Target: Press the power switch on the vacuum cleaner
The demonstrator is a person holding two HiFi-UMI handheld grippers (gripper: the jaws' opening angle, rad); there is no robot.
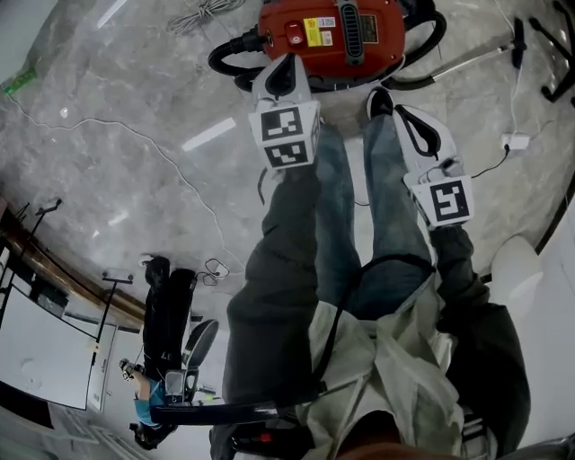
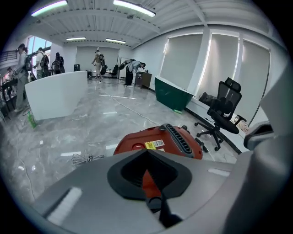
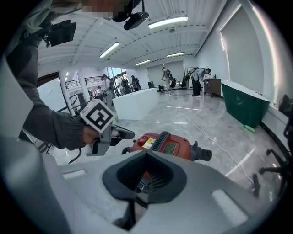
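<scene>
A red vacuum cleaner (image 1: 332, 36) sits on the marble floor at the top of the head view. Its round red power switch (image 1: 295, 36) is on the top, beside a yellow label. My left gripper (image 1: 286, 61) points at the switch from just short of it, jaws shut and holding nothing. In the right gripper view its tip hangs a short gap from the switch (image 3: 139, 139). The left gripper view shows the vacuum cleaner (image 2: 158, 141) beyond the closed jaw tips (image 2: 147, 151). My right gripper (image 1: 402, 112) is held lower right of the vacuum, also shut and holding nothing.
A black hose (image 1: 422, 45) loops round the vacuum, and a metal wand (image 1: 467, 58) lies to its right. A coiled cord (image 1: 202, 13) lies at its left, a white power strip (image 1: 515, 141) at the right. A black office chair (image 2: 222, 112), a green bin (image 2: 171, 93), a white counter (image 2: 55, 93) and several people stand farther off.
</scene>
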